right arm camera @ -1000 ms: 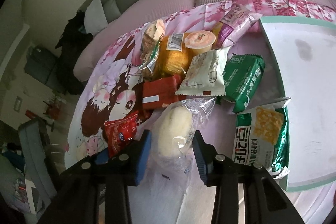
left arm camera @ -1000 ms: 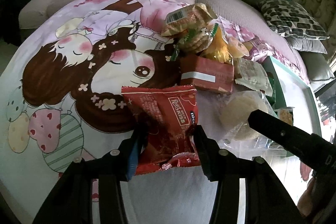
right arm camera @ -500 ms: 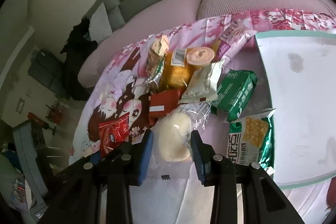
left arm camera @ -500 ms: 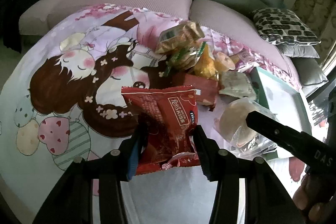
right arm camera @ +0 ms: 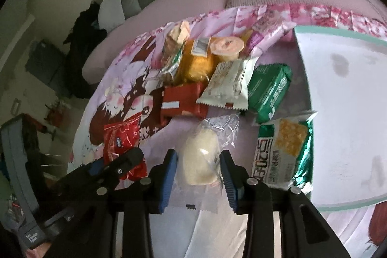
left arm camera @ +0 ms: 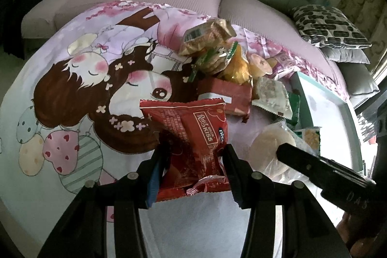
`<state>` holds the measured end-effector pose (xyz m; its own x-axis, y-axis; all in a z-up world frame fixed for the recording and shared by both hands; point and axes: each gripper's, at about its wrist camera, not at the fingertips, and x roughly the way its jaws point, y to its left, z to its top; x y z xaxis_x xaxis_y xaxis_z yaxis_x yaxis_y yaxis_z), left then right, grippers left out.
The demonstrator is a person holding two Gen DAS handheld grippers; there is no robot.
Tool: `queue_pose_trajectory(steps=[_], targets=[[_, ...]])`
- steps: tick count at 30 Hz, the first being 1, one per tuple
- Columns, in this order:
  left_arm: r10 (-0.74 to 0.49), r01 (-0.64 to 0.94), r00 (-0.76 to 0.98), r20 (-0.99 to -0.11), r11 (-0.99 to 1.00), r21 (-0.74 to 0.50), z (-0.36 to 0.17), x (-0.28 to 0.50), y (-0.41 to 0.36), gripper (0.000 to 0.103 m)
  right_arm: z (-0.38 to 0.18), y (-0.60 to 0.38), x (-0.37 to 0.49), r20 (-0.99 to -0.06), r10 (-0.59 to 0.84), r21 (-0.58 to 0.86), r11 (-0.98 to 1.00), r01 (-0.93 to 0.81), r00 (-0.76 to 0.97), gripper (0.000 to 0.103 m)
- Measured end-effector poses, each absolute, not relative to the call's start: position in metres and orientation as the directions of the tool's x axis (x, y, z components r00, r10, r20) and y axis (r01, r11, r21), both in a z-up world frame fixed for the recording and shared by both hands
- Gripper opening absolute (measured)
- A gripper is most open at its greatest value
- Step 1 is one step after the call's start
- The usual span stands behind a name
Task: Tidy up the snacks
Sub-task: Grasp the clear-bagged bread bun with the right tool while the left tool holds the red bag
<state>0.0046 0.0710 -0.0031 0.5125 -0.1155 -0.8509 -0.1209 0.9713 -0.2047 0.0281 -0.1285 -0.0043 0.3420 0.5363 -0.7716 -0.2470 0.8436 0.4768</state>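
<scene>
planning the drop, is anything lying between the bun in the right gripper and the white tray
Yes. The right gripper is shut on the wrapped bun, and a green-and-yellow cracker packet lies between it and the white tray, overlapping the tray's near rim. A lift over the packet would likely clear it.

Snack pile [right arm camera: 217,79] lies on blanket [left arm camera: 72,88], left of tray [right arm camera: 338,100].

A glossy red foil snack packet [left arm camera: 193,137] carried white lettering. The cartoon-printed fabric sheet [left arm camera: 79,88] was pale lilac with pink blossoms. A black-and-white blotched cushion [left arm camera: 329,25] lay on grey-green upholstery.
</scene>
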Motion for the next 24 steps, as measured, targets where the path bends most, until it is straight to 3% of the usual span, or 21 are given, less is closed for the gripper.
queue_pose_trajectory(steps=[2,5,12,16,19,24], targets=[[-0.117,-0.125,0.505,-0.855,0.971,-0.206,-0.006,0.005,0.072,0.05,-0.011,-0.124,0.029,-0.789,0.53,0.469,0.846,-0.253,0.311,0.044],[-0.121,-0.13,0.499,-0.858,0.969,-0.212,-0.009,0.005,0.074,0.05,-0.018,-0.115,0.029,-0.801,0.528,0.463,0.845,-0.267,0.283,0.058],[-0.115,-0.162,0.487,-0.866,0.962,-0.219,-0.014,0.005,0.084,0.05,-0.031,-0.104,0.033,-0.809,0.529,0.466,0.843,-0.267,0.256,0.068],[-0.116,-0.168,0.486,-0.866,0.96,-0.223,-0.015,0.005,0.086,0.05,-0.03,-0.102,0.032,-0.805,0.533,0.469,0.841,-0.271,0.259,0.067],[-0.115,-0.168,0.487,-0.866,0.96,-0.222,-0.015,0.005,0.086,0.05,-0.027,-0.099,0.03,-0.781,0.569,0.502,0.816,-0.286,0.255,0.05],[-0.112,-0.173,0.488,-0.866,0.96,-0.221,-0.015,0.005,0.087,0.05,-0.022,-0.097,0.029,-0.778,0.57,0.495,0.816,-0.299,0.266,0.045]])
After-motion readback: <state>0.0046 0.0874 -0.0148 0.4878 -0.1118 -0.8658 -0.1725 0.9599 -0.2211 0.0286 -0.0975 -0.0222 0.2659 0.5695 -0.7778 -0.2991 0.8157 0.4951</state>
